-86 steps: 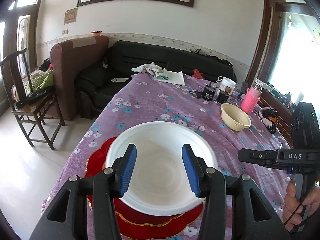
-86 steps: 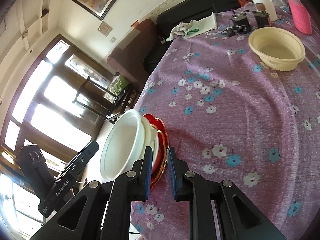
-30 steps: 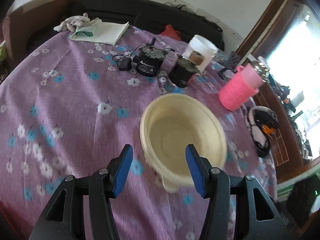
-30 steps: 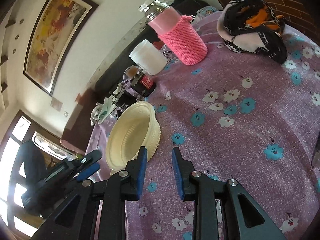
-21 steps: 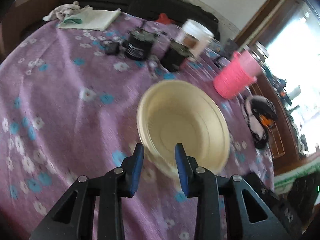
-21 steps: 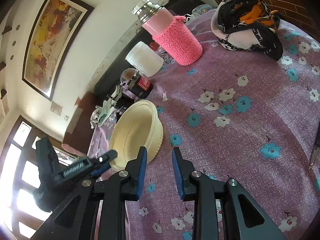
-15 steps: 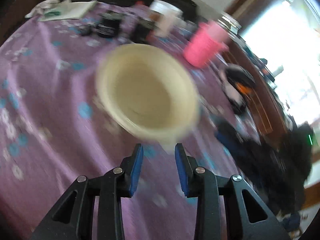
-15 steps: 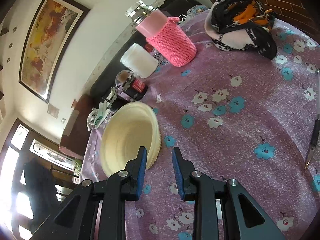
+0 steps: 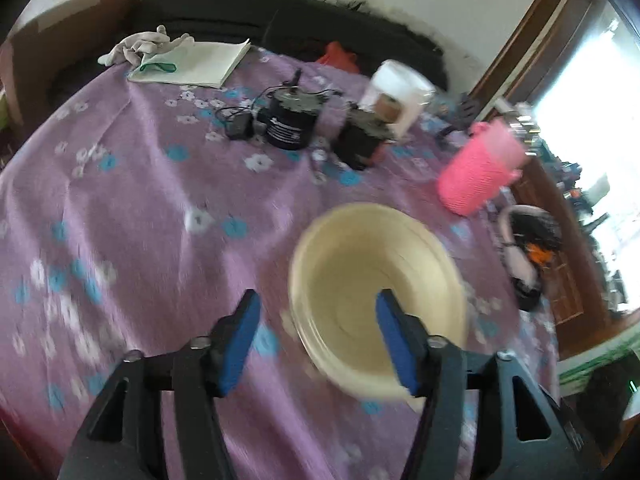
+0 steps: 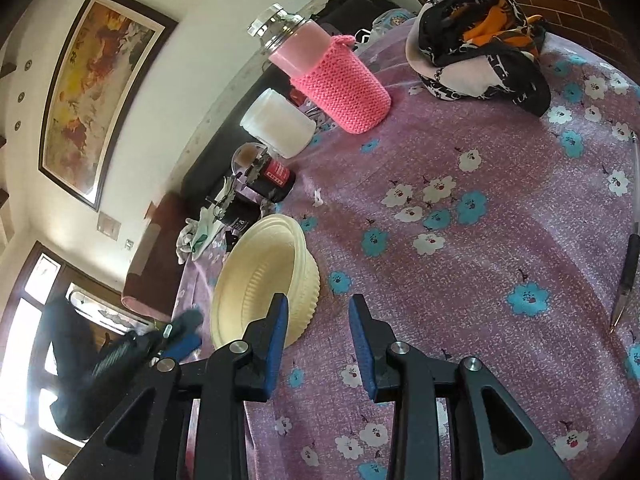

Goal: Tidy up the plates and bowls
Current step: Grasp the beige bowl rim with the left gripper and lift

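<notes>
The left gripper (image 9: 316, 322) — jaws just opened, spread — straddled the cream bowl's (image 9: 376, 300) near-left rim (untouched); the right gripper (image 10: 316, 336) hung parted, empty, just right.

Bowl (image 10: 264, 276): cream plastic, ribbed, matt. Tablecloth (image 10: 480, 280): purple woven cloth, floral print. Bottle (image 10: 340, 80): pink knitted sleeve, shiny metal cap. Jar (image 10: 276, 124): white plastic.
</notes>
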The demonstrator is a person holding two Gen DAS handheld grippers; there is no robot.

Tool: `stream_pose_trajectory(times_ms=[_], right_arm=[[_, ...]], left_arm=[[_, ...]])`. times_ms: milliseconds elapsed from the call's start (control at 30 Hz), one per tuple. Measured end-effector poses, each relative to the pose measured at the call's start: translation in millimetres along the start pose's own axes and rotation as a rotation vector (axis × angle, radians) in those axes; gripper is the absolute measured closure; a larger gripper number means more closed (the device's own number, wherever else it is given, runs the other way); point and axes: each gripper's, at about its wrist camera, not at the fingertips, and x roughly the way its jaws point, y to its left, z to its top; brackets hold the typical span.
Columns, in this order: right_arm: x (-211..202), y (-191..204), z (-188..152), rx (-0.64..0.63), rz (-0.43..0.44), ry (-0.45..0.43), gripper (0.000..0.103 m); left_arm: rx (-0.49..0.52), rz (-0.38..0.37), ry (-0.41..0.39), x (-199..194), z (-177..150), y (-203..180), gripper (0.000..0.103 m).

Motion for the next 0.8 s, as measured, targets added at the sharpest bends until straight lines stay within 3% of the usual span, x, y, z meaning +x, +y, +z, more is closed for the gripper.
stream_pose_trajectory(times_ms=[67, 133, 167, 233, 400, 533, 700, 800], right_arm=[[0, 0, 0, 0.002, 0.001, 0.002, 0.069], [1, 0, 0, 0.0, 0.001, 0.003, 0.069], [1, 0, 1, -0.003, -0.004, 0.001, 0.069], [2, -1, 1, 0.002, -0.008, 0.006, 0.069], [2, 1, 1, -0.005, 0.0, 0.01, 0.069], [2, 1, 1, -0.005, -0.002, 0.006, 0.068], [1, 0, 1, -0.003, -0.004, 0.007, 0.068], [0, -1, 1, 0.001, -0.008, -0.001, 0.068]], left_arm=[[-0.022, 0.02, 0.014, 14, 13, 6, 0.041], [-0.038, -0.022, 0.053, 29, 18, 7, 0.046], [-0.027, -0.023, 0.063, 33, 19, 5, 0.065], [-0.009, -0.015, 0.085, 36, 13, 1, 0.09], [-0.008, -0.049, 0.056, 16, -12, -6, 0.091], [0.005, -0.105, 0.077, -2, -37, -14, 0.088], [0.072, -0.115, 0.085, -15, -58, -23, 0.077], [0.071, -0.084, 0.046, -18, -54, -18, 0.056]])
